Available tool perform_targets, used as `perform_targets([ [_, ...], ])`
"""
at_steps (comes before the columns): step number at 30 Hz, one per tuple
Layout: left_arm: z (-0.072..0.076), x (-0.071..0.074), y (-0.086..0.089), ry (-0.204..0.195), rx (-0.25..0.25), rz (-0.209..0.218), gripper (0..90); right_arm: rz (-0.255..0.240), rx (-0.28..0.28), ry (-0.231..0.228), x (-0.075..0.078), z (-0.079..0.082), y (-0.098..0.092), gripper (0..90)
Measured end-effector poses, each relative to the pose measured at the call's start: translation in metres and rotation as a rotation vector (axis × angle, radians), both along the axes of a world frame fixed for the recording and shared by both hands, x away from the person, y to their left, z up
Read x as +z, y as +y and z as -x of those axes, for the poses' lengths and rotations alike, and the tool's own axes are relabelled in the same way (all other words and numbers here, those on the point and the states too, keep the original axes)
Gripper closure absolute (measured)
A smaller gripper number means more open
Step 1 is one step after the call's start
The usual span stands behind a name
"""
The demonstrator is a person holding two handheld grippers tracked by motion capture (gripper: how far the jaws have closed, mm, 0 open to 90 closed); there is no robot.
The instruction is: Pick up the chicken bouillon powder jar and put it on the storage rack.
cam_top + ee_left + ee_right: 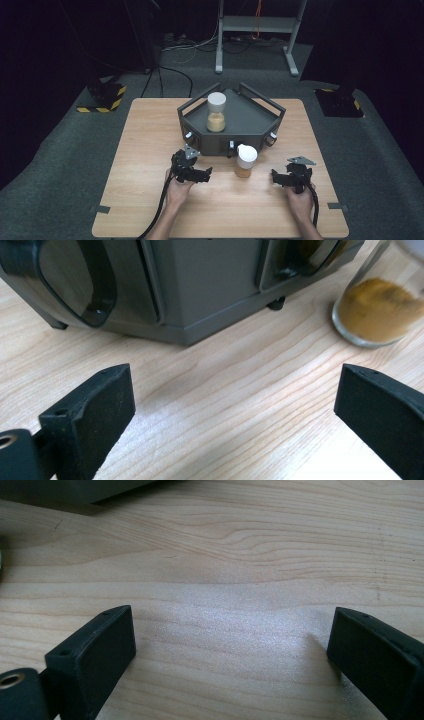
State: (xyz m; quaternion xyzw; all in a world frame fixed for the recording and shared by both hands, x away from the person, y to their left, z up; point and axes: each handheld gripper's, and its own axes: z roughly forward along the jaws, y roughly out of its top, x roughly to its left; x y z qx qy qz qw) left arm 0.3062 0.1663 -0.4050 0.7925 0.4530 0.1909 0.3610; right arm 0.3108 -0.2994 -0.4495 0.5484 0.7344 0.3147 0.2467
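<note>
Left tool (205,173) wide open, empty, near jar (245,161), right tool (278,177) wide open, empty, bare counter (150,145) between.

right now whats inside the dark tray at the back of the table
One white-capped jar of tan powder stands upright inside the dark tray; the rest of its floor looks bare. The near wall hides the jar's base. A second, similar jar stands outside, in front.
</note>
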Motion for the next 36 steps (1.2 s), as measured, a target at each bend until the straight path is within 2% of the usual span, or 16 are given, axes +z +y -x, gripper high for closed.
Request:
perform_targets([
  [16,-0.003,-0.019,0.001,0.034,0.046,-0.016,2.8,0.000,-0.001,0.000,0.000,0.000,0.000,4.8],
  [36,0.000,-0.039,0.000,0.047,0.083,-0.018,2.9,0.001,-0.001,0.000,0.000,0.000,0.000,4.7],
])
